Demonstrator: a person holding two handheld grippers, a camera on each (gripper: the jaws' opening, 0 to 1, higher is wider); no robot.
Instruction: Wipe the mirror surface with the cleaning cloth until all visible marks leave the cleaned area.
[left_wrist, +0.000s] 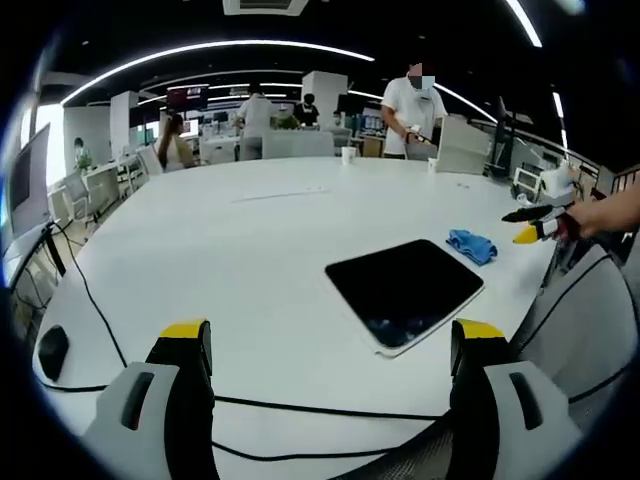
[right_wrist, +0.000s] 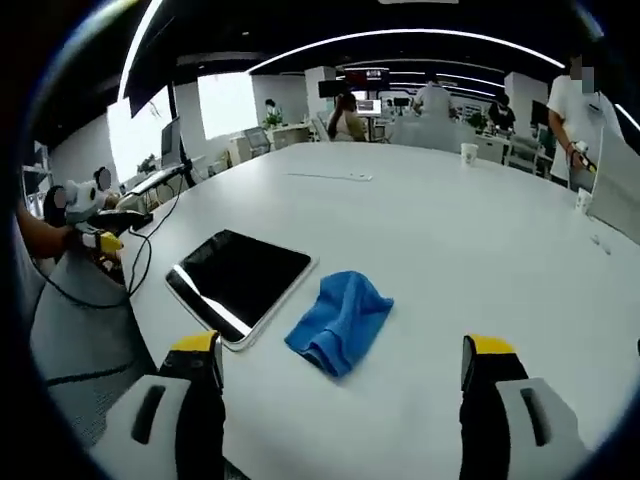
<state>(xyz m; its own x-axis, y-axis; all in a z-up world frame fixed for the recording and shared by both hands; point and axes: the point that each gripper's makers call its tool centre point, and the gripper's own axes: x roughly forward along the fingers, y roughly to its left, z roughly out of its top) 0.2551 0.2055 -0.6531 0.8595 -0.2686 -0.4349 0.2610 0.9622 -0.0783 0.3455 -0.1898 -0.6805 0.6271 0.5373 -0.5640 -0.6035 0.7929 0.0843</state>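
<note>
White, broad and oval, the surface (left_wrist: 260, 260) fills the middle of the left gripper view, with an open office and several people along the top of the frame. Left tongs (left_wrist: 330, 350) rise from the bottom edge, jaws spread wide and holding nothing. The mirror (left_wrist: 405, 290), a dark flat slab with rounded corners, lies right of centre; the cleaning cloth (left_wrist: 471, 245), a small blue bundle, sits just beside its upper right corner. At the right edge a hand carries the other tongs (left_wrist: 535, 222); whether those jaws are apart cannot be told from here. Black cables (left_wrist: 300, 408) cross the lower frame.

In the right gripper view the right tongs (right_wrist: 345, 365) stand at the bottom, jaws wide apart and empty. The cloth lies at lower centre, crumpled, its left edge touching or nearly touching the mirror at centre left.

Handling, as judged: the cloth looks light, soft and limp, so a raised fold on its upper heap should offer the surest pinch. The mirror appears rigid, smooth and breakable; it may slide on the slick surface under wiping pressure, so steadying one edge seems prudent.
</note>
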